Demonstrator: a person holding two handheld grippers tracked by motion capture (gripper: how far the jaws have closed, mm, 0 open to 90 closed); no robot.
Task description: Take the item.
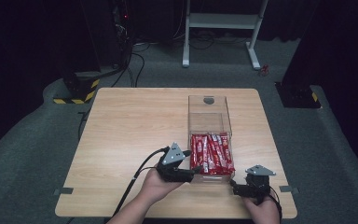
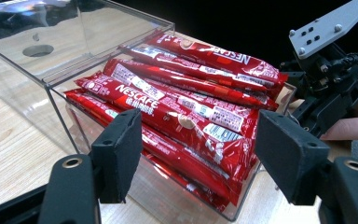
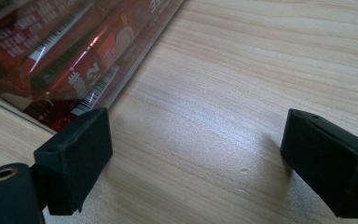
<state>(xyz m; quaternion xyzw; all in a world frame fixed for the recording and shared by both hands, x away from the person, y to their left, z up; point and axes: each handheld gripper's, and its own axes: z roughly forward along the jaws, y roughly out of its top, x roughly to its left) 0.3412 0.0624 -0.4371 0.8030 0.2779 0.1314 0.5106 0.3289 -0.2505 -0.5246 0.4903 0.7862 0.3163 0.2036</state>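
Observation:
A clear plastic box (image 1: 227, 122) stands on the wooden table (image 1: 130, 126), right of centre. Several red Nescafe sachets (image 1: 211, 154) fill its near half, piled above the rim in the left gripper view (image 2: 182, 107). My left gripper (image 1: 192, 171) lies at the box's near left corner and points at the sachets; its jaws (image 2: 200, 158) stand open and hold nothing. By the box's near right corner my right gripper (image 1: 236, 186) is low over the table. It (image 3: 196, 158) is open and holds nothing, with the box's wall (image 3: 121, 79) just left of its left pad.
The box's far half carries a clear panel with a round hole (image 1: 208, 100). Bare tabletop stretches left of the box and a narrow strip right of it. Past the table's far edge are a white frame (image 1: 221, 21), cables and black stands on grey carpet.

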